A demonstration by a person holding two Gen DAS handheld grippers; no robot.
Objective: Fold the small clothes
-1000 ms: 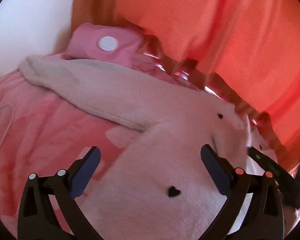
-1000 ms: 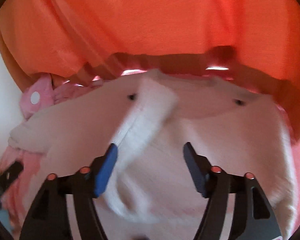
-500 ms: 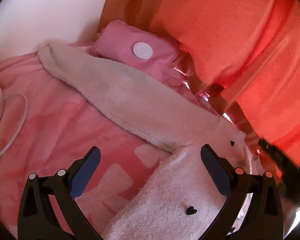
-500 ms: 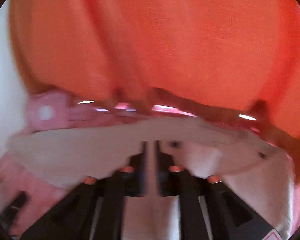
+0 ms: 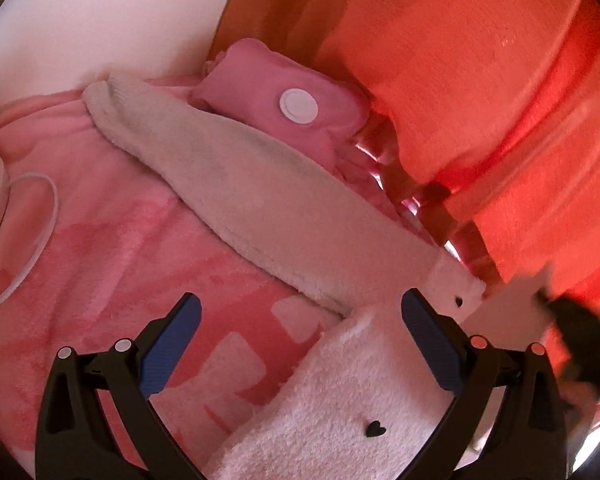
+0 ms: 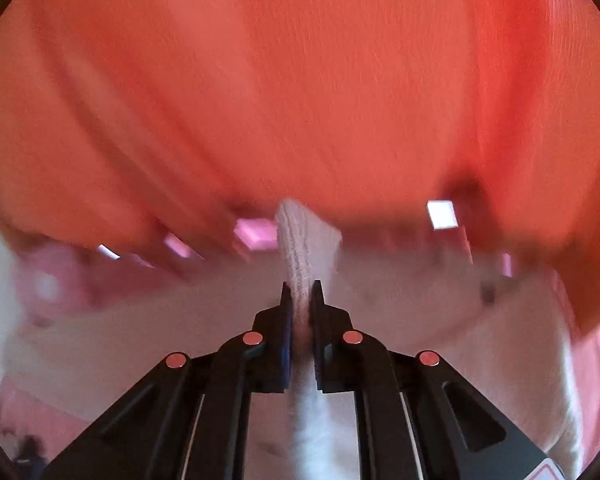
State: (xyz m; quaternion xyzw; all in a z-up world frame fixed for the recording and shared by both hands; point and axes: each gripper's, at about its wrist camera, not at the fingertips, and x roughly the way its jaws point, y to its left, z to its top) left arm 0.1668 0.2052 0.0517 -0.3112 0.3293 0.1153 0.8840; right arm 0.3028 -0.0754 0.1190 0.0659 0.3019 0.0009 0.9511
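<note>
My right claw [image 6: 300, 300], spread a second ago, now pinches the pale fleece garment [image 5: 284, 216] by its ribbed cuff [image 6: 300, 248], so the sleeve fold can begin. My left claw [image 5: 300, 340] hangs spread above the garment, which lies on the pink blanket [image 5: 100, 240].

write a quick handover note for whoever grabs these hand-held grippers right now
Right hand-held gripper: shut on a ribbed edge of the fluffy white garment, lifting it.
Left hand-held gripper: open, empty, hovering over the garment's near part.
The garment lies on the pink blanket, one long piece stretching toward the pink pouch.
Done: edge pinched. Left: carry the fold over, flatten it, finish folding.
</note>
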